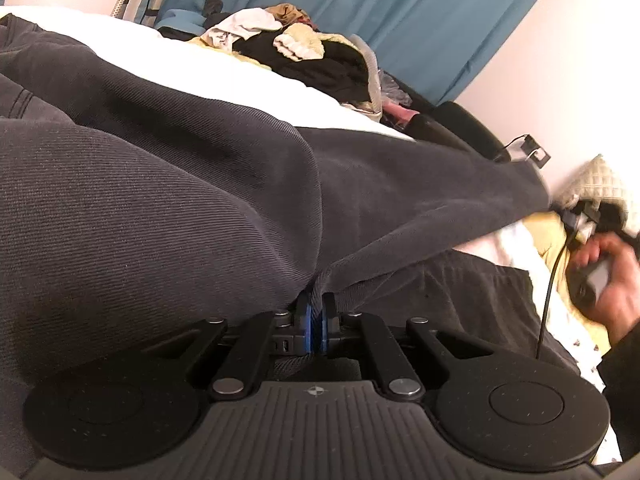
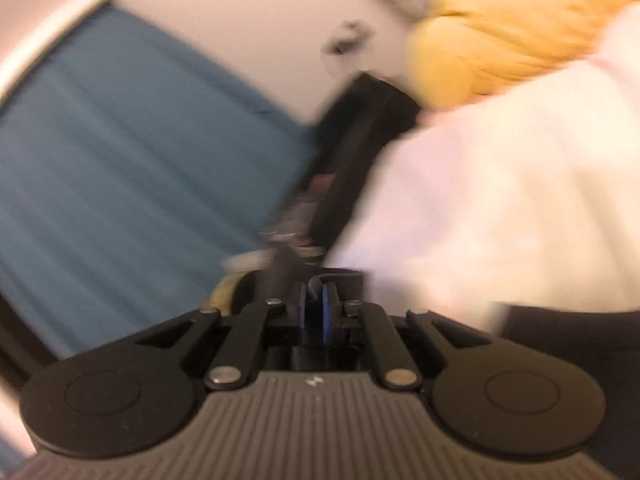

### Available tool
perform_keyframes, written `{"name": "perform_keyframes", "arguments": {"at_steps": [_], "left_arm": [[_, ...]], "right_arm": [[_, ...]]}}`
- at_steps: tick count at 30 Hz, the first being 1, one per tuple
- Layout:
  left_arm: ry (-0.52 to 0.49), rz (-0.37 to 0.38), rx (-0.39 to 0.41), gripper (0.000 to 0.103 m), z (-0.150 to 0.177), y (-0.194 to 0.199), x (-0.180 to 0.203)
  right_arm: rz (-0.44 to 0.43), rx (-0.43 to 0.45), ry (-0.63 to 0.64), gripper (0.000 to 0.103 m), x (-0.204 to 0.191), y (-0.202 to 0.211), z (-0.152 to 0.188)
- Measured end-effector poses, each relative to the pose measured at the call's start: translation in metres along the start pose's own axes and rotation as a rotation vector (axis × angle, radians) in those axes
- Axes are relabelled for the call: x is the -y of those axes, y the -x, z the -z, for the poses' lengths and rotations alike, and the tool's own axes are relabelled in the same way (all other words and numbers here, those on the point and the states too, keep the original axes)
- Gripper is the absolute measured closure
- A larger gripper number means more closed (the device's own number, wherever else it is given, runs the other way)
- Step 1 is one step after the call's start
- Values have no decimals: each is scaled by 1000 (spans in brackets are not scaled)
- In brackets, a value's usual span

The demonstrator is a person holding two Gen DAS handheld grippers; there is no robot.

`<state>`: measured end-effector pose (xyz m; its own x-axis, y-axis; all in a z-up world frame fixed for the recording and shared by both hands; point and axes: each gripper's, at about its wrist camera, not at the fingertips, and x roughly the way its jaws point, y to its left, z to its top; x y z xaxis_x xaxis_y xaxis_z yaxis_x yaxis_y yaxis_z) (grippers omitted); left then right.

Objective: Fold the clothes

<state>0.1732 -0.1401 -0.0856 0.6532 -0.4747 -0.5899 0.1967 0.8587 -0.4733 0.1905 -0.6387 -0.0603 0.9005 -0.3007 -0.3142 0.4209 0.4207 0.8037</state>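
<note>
Across the left wrist view, one dark grey garment (image 1: 168,184) drapes over the white bed (image 1: 224,68), hiding most of it; the left gripper (image 1: 316,322) has its jaws clamped on a fold. Right wrist view is badly blurred: the right gripper (image 2: 314,312) is pinched on a dark scrap, identity unclear.

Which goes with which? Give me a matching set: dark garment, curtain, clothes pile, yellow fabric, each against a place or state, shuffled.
Things:
1. dark garment
2. curtain
3. clothes pile
4. yellow fabric

Places or states:
A. hangs behind the bed, teal
B. bunched at the top right of the right wrist view, blurred
C. pinched in the left gripper, draped across the white sheet
D. heaped unfolded at the far side of the bed

Pairs: 1-C, 2-A, 3-D, 4-B
</note>
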Motion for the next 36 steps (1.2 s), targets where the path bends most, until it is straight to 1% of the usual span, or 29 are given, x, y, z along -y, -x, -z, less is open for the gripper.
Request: {"name": "perform_keyframes", "arguments": {"at_steps": [2, 3, 4, 5, 7, 8, 9, 10, 11, 13, 15, 18, 20, 21, 22, 25, 28, 31, 34, 36], "left_arm": [[-9, 1, -2, 92, 0, 2, 2], [-5, -1, -5, 88, -1, 4, 3], [-3, 5, -11, 80, -1, 5, 3], [0, 13, -19, 74, 0, 6, 3], [4, 24, -14, 62, 0, 10, 4], [5, 28, -11, 59, 0, 12, 4], [6, 33, -10, 52, 0, 13, 4], [8, 39, -12, 49, 0, 14, 4], [9, 40, -14, 49, 0, 13, 4], [9, 37, -17, 49, 0, 12, 4], [9, 37, -19, 49, -1, 10, 3], [9, 35, -21, 49, -1, 8, 3], [8, 34, -21, 49, -1, 7, 3], [6, 32, -21, 49, -1, 6, 3], [3, 30, -21, 49, 0, 6, 3], [-2, 25, -20, 49, 0, 5, 4], [-3, 22, -19, 49, 1, 4, 4], [-2, 23, -19, 49, 1, 5, 4], [4, 27, -19, 49, 1, 6, 3], [13, 32, -20, 49, 1, 6, 1]], "right_arm": [[88, -80, -73, 94, 28, -5, 1], [114, -119, -112, 94, 39, -5, 0], [133, -133, -135, 94, 44, -5, 0], [152, -144, -152, 94, 48, -4, -1], [174, -123, -119, 93, 43, -1, -2], [182, -107, -90, 93, 38, 1, 0], [188, -91, -63, 93, 33, 3, 1], [192, -81, -46, 93, 31, 4, 2], [199, -76, -38, 93, 35, 10, 4], [239, -70, -23, 90, 33, 7, 8], [272, -59, -34, 90, 34, 4, 12], [284, -45, -35, 88, 41, 4, 14], [284, -30, -24, 82, 43, 12, 13], [281, -22, -20, 72, 41, 21, 12], [273, -16, -17, 65, 39, 23, 13], [250, -11, -8, 59, 33, 30, 14], [217, -49, -11, 51, 27, 36, 19], [177, -132, -43, 51, 25, 38, 31], [196, -205, -85, 51, 31, 31, 43], [221, -218, -157, 50, 43, 24, 45]]}}
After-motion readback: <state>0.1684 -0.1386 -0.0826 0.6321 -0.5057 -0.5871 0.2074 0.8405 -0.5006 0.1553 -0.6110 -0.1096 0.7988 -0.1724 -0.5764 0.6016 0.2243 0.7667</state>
